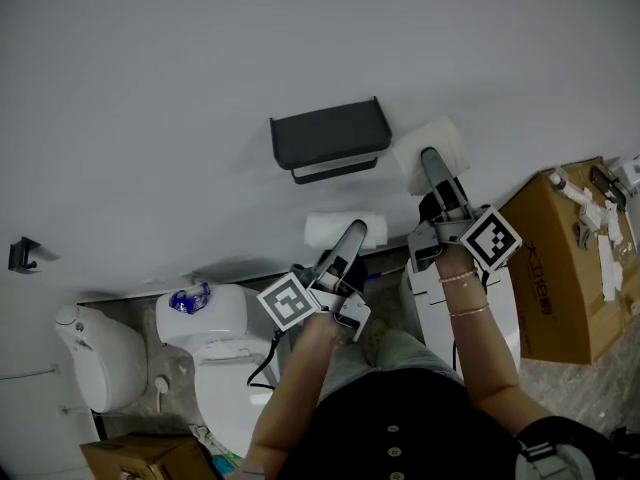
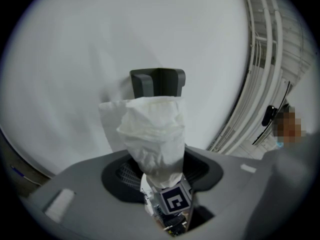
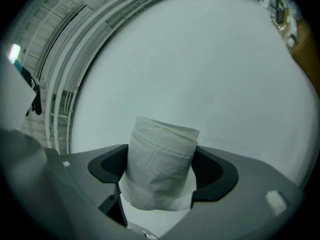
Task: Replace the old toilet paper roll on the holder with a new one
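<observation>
Head view: the holder point(image 1: 330, 136) on the wall hangs with its bar bare, so the old paper looks to be off already. Below the holder, the left claw point(image 1: 352, 236) carries a squashed roll point(image 1: 330, 230). Just right of the holder, the right claw point(image 1: 430, 158) carries a full roll point(image 1: 450, 140). What seems left is to thread the full roll onto the bar and get rid of the squashed one. A cardboard box point(image 1: 565, 258), far right of the holder, bears dark print too blurred to read.

Left gripper view: the jaws stand partly apart and are pressed onto the squashed roll, with the holder straight behind it. No writing shows.

Right gripper view: the jaws stand wide, their pads against the sides of the full roll, with bare wall beyond. Nothing legible.
</observation>
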